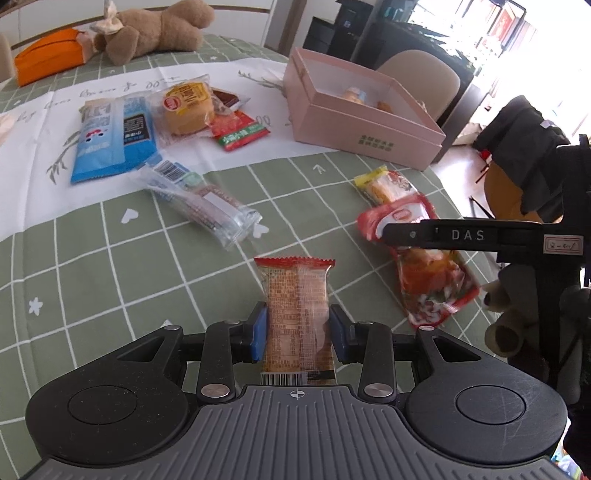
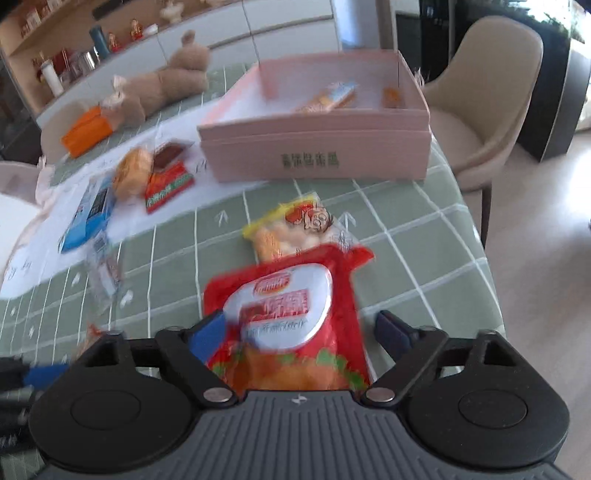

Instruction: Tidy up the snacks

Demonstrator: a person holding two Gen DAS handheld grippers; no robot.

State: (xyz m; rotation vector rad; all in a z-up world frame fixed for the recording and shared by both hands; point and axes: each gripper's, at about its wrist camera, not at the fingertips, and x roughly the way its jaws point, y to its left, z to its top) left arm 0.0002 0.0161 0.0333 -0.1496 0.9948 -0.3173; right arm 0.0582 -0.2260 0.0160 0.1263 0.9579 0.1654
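Note:
My left gripper [image 1: 297, 328] is shut on an orange-wrapped snack bar [image 1: 297, 310], its blue pads [image 1: 258, 334] pressed on both sides. My right gripper [image 2: 301, 332] is open around a red snack pouch [image 2: 291, 314] lying on the green checked tablecloth [image 2: 424, 229]; the right pad stands apart from the pouch. The pouch [image 1: 432, 280] and the right gripper's finger [image 1: 461, 235] also show in the left wrist view. A pink open box [image 2: 317, 155] [image 1: 354, 122] holds a few snacks at the back.
A yellow-edged snack [image 2: 291, 229] lies just beyond the red pouch. A clear-wrapped bar [image 1: 203, 201], a blue packet [image 1: 110, 140], a round cake [image 1: 186, 107] and a red-green packet [image 1: 240, 129] lie left. A teddy bear [image 1: 155, 29], an orange pouch [image 1: 48, 55] and chairs [image 2: 491, 99] stand beyond.

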